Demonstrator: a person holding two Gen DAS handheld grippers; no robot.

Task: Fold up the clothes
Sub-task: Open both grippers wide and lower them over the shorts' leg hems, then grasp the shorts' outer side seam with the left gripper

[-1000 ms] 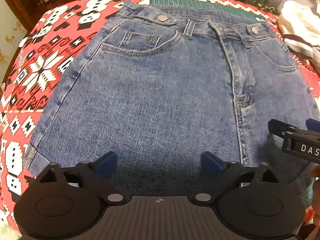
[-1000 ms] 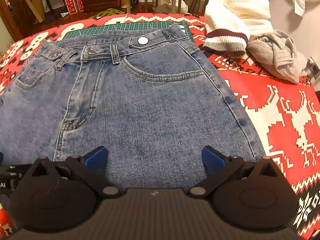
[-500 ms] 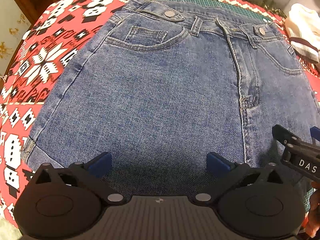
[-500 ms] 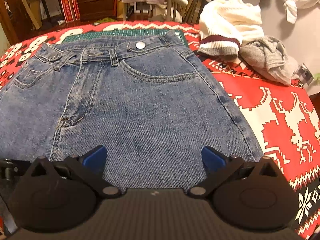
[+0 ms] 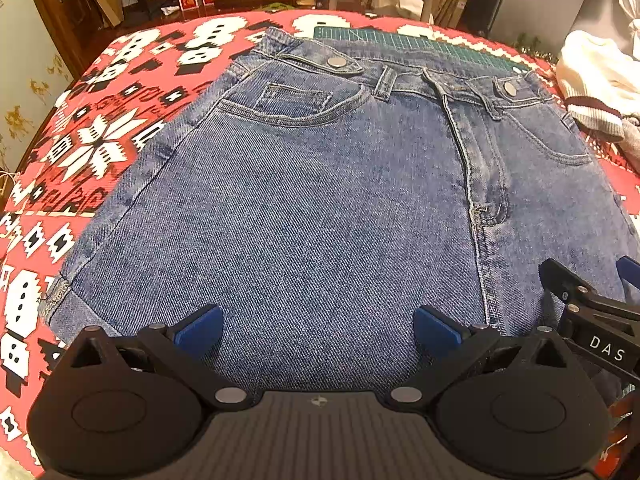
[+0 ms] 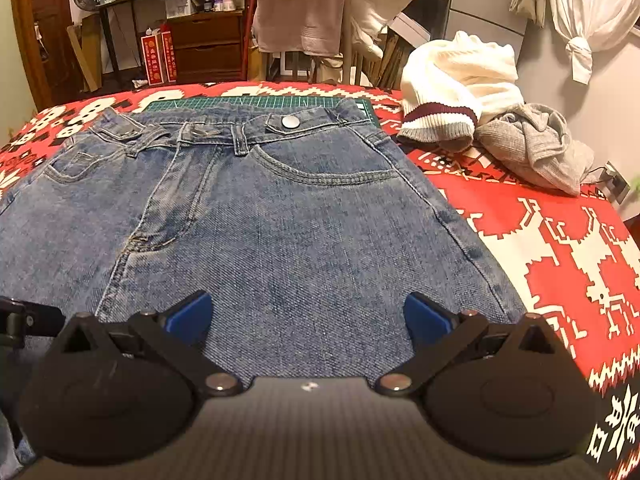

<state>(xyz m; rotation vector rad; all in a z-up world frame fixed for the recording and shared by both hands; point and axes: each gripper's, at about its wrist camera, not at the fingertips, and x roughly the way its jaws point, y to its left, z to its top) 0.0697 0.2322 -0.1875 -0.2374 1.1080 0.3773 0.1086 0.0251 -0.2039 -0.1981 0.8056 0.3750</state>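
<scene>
Jeans (image 5: 320, 200) under both spread, empty tongs; grey garment (image 6: 532, 152) only in right view.

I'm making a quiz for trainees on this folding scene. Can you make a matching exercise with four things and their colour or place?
Things:
1. jeans
2. cream sweater
3. grey garment
4. cutting mat

Descriptions:
A. green, peeking out beyond the waistband
B. blue denim, spread flat, front up
C. crumpled, to the right of the striped cuff
D. heaped, with a maroon band on its cuff

Pairs: 1-B, 2-D, 3-C, 4-A
</scene>
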